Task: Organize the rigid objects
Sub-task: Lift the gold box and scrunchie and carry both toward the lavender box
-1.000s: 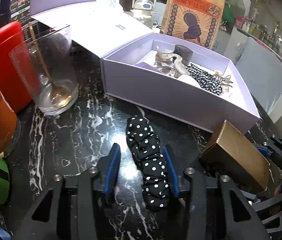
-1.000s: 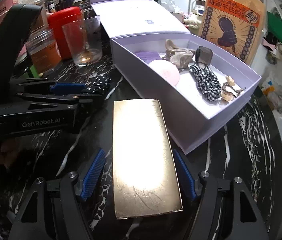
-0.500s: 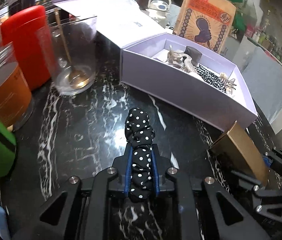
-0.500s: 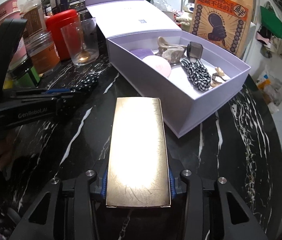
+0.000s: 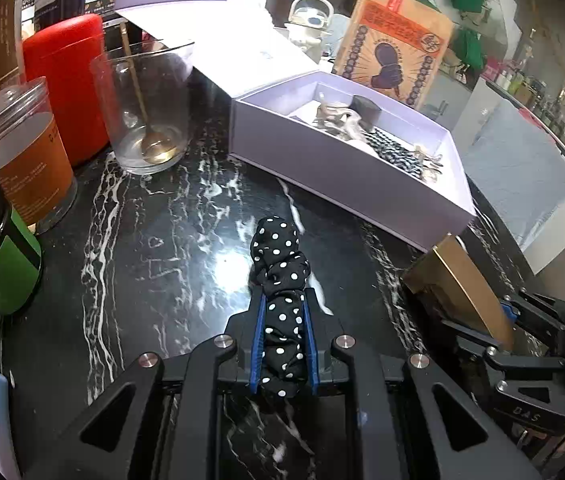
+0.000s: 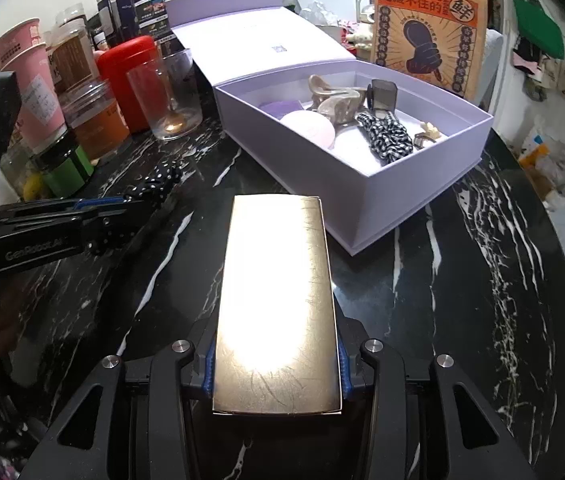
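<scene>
The left claw (image 5: pixel 282 344) pinches a black polka-dot scrunchie (image 5: pixel 280 276) between its blue pads; the free end points toward 12 o'clock above the black marble tabletop (image 5: pixel 154 248). The right claw (image 6: pixel 276 364) grips a gold box (image 6: pixel 278 292) by its long sides. The open lilac box (image 6: pixel 382 184) of hair accessories sits at 1 o'clock from both claws.
</scene>
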`<control>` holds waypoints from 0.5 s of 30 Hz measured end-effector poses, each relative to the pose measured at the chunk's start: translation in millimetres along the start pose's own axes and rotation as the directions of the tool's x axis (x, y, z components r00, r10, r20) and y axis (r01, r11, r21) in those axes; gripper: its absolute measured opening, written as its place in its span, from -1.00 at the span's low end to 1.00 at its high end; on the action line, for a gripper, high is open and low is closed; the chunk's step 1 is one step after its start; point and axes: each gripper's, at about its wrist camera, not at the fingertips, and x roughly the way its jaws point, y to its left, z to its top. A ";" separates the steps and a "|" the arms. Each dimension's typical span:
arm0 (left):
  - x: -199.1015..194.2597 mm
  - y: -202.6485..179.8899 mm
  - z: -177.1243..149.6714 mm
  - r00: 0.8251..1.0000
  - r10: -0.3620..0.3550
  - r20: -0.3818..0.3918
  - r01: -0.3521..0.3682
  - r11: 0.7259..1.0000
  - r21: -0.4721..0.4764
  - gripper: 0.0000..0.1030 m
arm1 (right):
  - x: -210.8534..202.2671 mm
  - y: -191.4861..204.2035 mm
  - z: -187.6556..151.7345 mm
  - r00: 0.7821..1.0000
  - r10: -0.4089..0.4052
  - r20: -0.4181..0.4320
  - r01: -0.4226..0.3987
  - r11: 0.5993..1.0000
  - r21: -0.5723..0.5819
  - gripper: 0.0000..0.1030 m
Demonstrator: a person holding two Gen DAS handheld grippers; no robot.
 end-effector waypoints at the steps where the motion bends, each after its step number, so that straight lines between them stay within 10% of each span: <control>1: -1.4 -1.7 -1.0 1.000 -0.001 0.001 0.001 1.000 0.001 -0.67 | -1.8 -0.1 -0.6 1.000 0.003 0.004 -0.003 1.000 0.004 -0.17; 15: -23.9 -30.5 -21.0 1.000 -0.010 0.021 0.009 0.999 0.037 -0.67 | -28.5 7.3 -13.6 0.998 0.025 0.055 -0.026 0.999 0.021 -0.17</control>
